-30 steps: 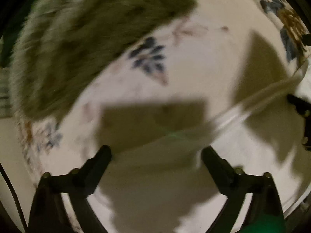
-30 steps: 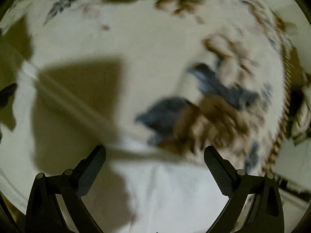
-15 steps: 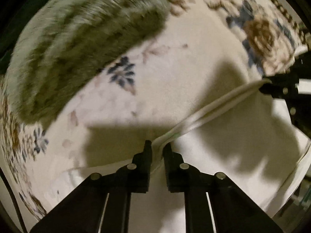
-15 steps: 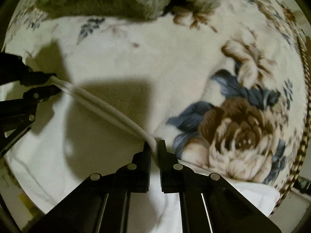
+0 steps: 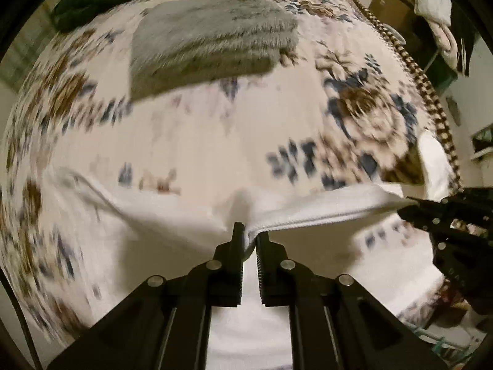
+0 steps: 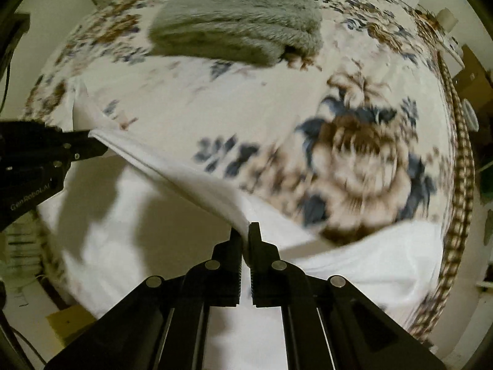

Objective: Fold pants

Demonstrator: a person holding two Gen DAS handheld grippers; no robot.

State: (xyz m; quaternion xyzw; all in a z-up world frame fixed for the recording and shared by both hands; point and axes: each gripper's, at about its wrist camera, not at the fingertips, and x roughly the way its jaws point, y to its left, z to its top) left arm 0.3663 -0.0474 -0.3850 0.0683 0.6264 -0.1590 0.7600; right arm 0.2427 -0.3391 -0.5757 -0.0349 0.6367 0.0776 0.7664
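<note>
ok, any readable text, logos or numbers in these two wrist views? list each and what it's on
"GenRobot.AI": pale lettering on the black body of the left gripper, seen at the left edge of the right wrist view.
Nothing else reads: the white pants pinched by the right gripper, the floral blanket and the grey furry throw carry no lettering, and the background clutter is too blurred to tell.

The left matte black two-fingered tongs (image 5: 250,236) have angular linkage arms dotted with round silver screw heads and ribbed inner faces on the fingers. The right matte black tongs (image 6: 245,231) match, and white "GenRobot.AI" lettering marks the left body.
</note>
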